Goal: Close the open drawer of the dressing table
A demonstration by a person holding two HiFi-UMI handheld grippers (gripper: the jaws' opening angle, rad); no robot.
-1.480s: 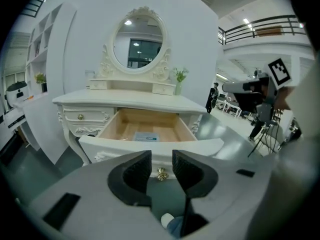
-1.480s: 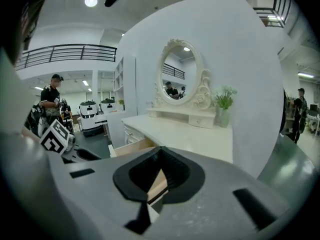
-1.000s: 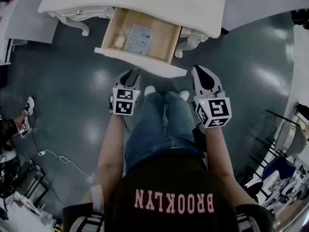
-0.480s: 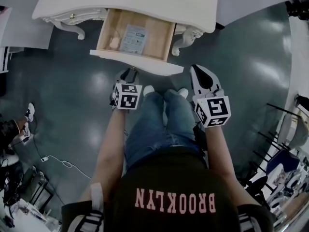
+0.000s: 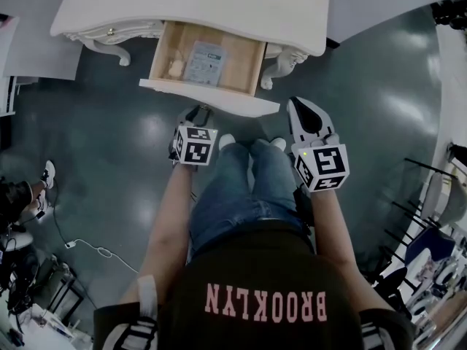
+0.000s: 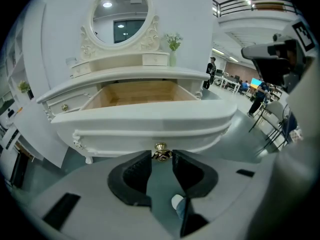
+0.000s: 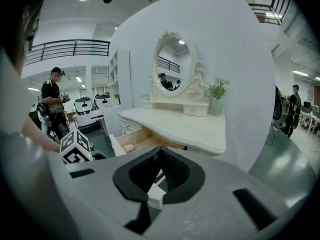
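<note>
The white dressing table [image 5: 219, 6] stands at the top of the head view with its drawer [image 5: 241, 60] pulled out. The wooden inside holds a printed sheet [image 5: 203, 53] and a small pale item [image 5: 175, 67]. My left gripper [image 5: 197, 114] is just below the white drawer front [image 5: 211, 95]. In the left gripper view its jaws [image 6: 161, 159] stand open, with the gold knob [image 6: 161, 153] at the gap between the tips; contact is unclear. My right gripper [image 5: 305, 109] hangs to the right of the drawer, shut and holding nothing [image 7: 160, 153].
An oval mirror [image 6: 120, 16] and a small plant vase [image 6: 173, 54] stand on the table. My legs and white shoes [image 5: 227, 140] are below the drawer. A cable [image 5: 91, 250] lies on the dark floor at left. People [image 7: 51, 101] stand in the room behind.
My left gripper has edged lower and closer to the drawer front. The right gripper has kept still and the drawer stays open.
</note>
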